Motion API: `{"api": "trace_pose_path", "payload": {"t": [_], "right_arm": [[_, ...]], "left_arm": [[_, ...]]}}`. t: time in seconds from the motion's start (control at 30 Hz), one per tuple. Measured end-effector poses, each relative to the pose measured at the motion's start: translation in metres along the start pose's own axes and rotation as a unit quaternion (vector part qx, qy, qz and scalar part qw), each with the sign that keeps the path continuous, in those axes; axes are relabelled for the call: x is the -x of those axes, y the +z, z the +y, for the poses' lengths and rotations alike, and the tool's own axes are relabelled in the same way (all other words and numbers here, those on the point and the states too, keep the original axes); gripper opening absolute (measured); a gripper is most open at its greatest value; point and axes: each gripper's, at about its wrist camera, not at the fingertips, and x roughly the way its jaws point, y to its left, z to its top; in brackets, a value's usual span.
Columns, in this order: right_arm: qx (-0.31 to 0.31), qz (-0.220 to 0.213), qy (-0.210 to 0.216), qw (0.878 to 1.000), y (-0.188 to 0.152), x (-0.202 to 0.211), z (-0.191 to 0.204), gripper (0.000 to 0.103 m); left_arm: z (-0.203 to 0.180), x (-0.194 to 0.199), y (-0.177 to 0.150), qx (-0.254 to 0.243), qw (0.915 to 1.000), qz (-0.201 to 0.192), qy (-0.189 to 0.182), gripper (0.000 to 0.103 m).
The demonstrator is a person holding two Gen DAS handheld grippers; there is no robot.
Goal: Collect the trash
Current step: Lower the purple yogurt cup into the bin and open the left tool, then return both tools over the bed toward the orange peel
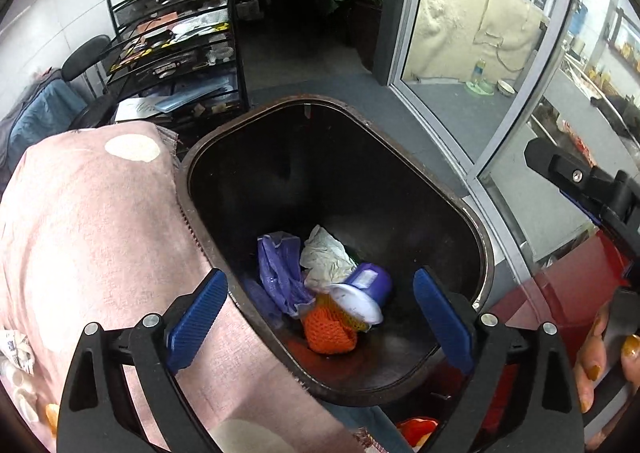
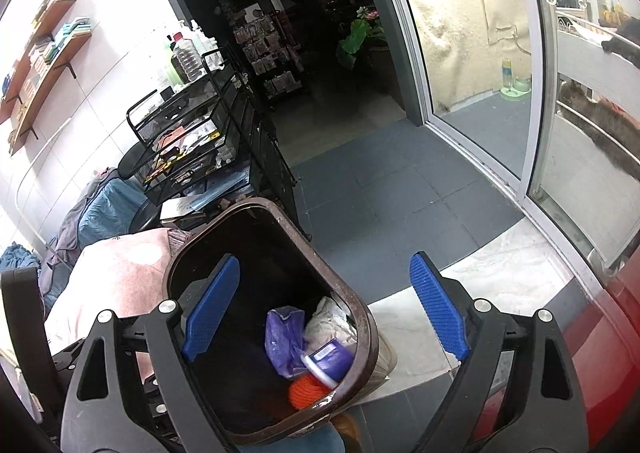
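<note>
Both the left gripper (image 1: pixel 320 317) and right gripper (image 2: pixel 324 309) hang spread and empty over the bin (image 1: pixel 472 229), its trash (image 1: pixel 324 293) lying at twelve o'clock nearer the left.

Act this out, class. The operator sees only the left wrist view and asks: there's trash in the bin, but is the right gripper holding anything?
Observer: No. The right gripper is open and empty, above the bin.
Operator: Is it centred over the bin?
Observer: No. One finger is over the opening; the other finger is outside the rim, over the floor.
Operator: Anything on the left wall?
Observer: Two wooden shelves with things stacked on them.
</note>
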Motion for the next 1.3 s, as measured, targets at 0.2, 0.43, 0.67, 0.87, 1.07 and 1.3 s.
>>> {"api": "trace_pose_path", "payload": {"t": [0.2,0.43,0.67,0.87,1.07,1.3], "right_arm": [[0.01,0.005,0.015,1.0,-0.004,0.0,0.007,0.087],[0.058,0.005,0.046,0.997,-0.016,0.006,0.03,0.087],[0.098,0.01,0.078,0.992,-0.029,0.014,0.058,0.091],[0.128,0.023,0.113,0.985,-0.044,0.022,0.082,0.092],[0.165,0.043,0.15,0.974,-0.063,0.028,0.11,0.092],[0.2,0.064,0.183,0.96,-0.086,0.035,0.14,0.092]], "left_arm": [[0.009,0.035,-0.006,0.01,0.9989,-0.046,0.009,0.094],[0.014,0.086,-0.031,-0.012,0.9931,-0.105,0.052,0.098],[0.03,0.113,-0.061,-0.012,0.9861,-0.13,0.103,0.098],[0.052,0.13,-0.083,0.012,0.982,-0.135,0.131,0.098],[0.076,0.148,-0.108,0.039,0.9765,-0.141,0.158,0.098],[0.112,0.164,-0.141,0.085,0.9688,-0.135,0.19,0.098]]}}
